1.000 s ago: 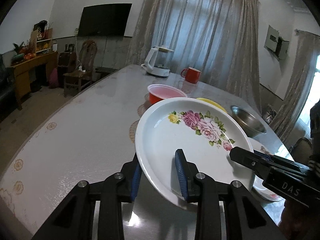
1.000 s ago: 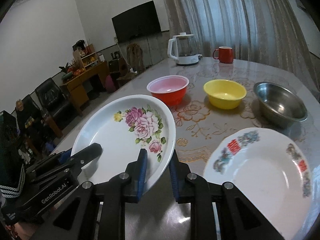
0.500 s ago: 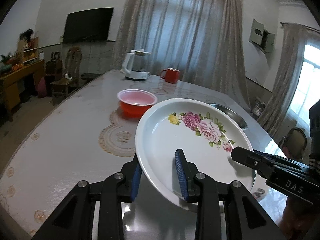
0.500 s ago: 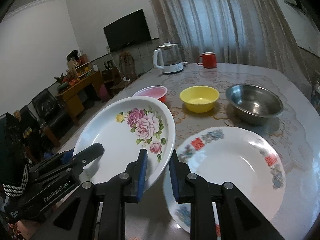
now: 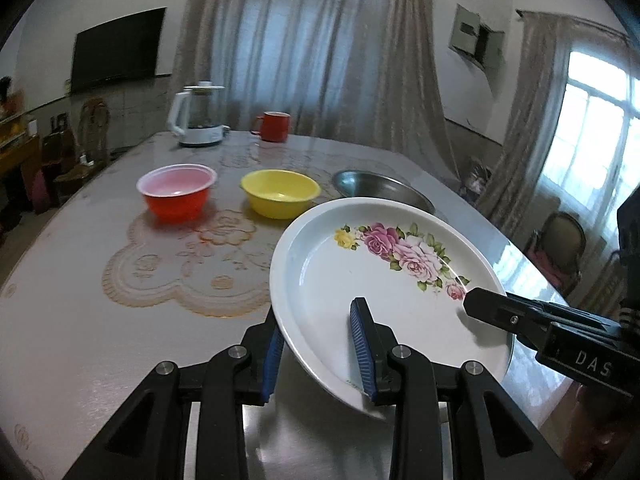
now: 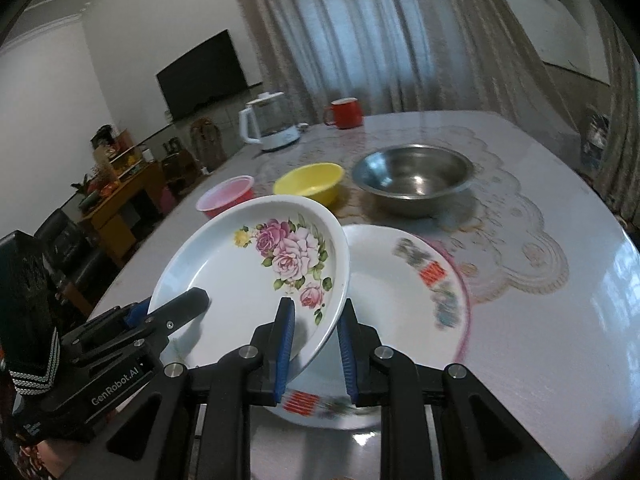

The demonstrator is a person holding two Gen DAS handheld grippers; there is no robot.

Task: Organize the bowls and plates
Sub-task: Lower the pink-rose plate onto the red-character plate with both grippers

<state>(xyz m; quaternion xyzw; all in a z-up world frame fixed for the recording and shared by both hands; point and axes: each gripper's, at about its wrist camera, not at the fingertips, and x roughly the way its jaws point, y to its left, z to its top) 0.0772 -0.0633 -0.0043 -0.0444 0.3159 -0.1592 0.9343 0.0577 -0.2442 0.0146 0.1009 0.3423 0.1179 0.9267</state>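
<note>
In the lower centre of both wrist views, a white rose-patterned plate (image 5: 384, 280) is held tilted above the table (image 5: 80, 320), gripped on two sides of its rim. In the left wrist view, the left gripper (image 5: 320, 352) is seen clamped on the near rim, one blue pad under the plate and the other pressed on its inner face. At the lower right of that frame, the right gripper (image 5: 480, 304) is seen reaching in to the plate's far edge. In the right wrist view, the right gripper (image 6: 314, 344) is shown closed on the plate's rim, its blue pads on either side of the edge, while the left gripper (image 6: 188, 304) is seen at the lower left, pinching the opposite rim.

Directly beneath and to the right of the held plate in the right wrist view, a second white plate (image 6: 400, 292) with red and grey markings lies flat on the table, partly covered by the tilted one. In the middle of the frame, a red bowl (image 6: 224, 200), a yellow bowl (image 6: 308, 182) and a steel bowl (image 6: 412, 178) are lined up left to right. Farther back, a white kettle (image 6: 268, 128) and a red mug (image 6: 344, 114) are set near the curtain (image 6: 360, 40). A dark television (image 6: 200, 76) is mounted on the wall at upper left.
</note>
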